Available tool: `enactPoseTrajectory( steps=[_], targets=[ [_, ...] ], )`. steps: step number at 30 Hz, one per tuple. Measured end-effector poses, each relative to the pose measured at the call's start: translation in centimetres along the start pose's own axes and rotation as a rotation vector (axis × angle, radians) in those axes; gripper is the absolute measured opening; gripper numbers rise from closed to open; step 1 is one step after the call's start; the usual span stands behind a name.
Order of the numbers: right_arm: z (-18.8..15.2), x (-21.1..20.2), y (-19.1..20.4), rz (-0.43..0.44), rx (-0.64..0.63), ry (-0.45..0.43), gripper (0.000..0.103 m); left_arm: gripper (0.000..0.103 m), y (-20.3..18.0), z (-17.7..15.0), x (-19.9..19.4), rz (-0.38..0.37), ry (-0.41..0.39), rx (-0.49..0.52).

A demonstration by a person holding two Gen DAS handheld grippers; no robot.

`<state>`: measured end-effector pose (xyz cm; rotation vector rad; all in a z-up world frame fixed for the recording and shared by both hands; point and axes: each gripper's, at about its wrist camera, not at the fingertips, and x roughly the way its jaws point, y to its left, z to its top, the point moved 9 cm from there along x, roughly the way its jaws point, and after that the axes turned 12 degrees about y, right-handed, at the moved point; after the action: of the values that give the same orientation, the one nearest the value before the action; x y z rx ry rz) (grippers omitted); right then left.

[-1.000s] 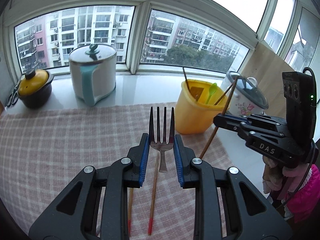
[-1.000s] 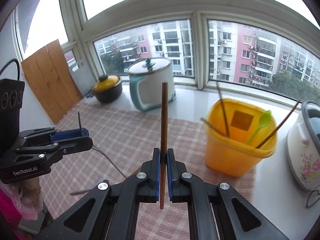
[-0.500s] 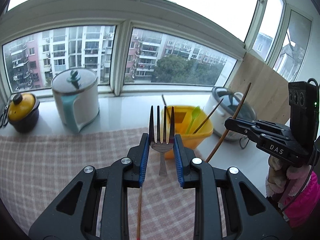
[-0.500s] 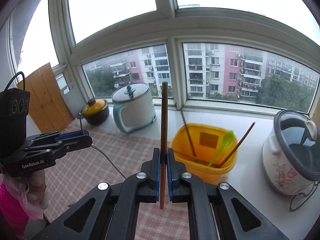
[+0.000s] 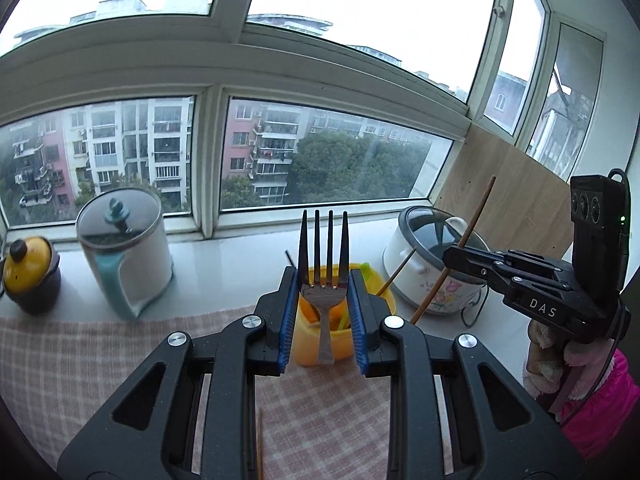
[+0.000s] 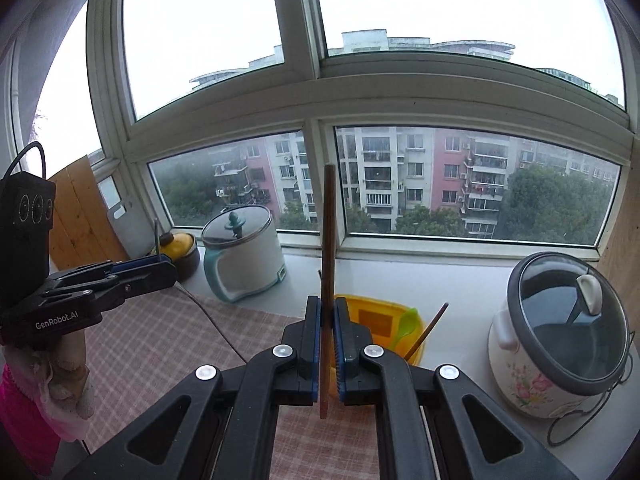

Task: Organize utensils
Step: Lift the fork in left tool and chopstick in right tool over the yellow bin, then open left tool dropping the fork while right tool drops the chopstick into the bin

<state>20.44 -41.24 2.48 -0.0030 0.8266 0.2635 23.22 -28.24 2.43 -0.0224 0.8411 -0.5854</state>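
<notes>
Flat grey daylight pours in through the big window (image 5: 328, 160), the only light source visible. Above the window's lower panes, the sky is blown out to plain white. Below the window, the pale surface (image 5: 224, 256) carries a soft sheen and only faint, diffuse shadows. Both fisheye views bend the window frame into curves, and the corners fall to black. Nearest the lens, the black gripper arms are dark with little detail. The buildings beyond the window look hazy.
</notes>
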Motion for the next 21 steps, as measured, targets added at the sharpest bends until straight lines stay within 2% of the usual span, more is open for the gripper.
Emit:
enactPoseTrajectory(
  steps=[12, 21],
  targets=[
    [2.4, -0.2, -2.9, -0.030, 0.024, -0.040, 0.003, 0.023, -2.8, 4.0, 4.2, -0.023, 0.012, 0.035],
    [3.3, 1.5, -4.9, -0.050, 0.040, -0.035, 0.003, 0.023, -3.2, 5.3, 8.9, -0.017, 0.063, 0.026]
  ],
)
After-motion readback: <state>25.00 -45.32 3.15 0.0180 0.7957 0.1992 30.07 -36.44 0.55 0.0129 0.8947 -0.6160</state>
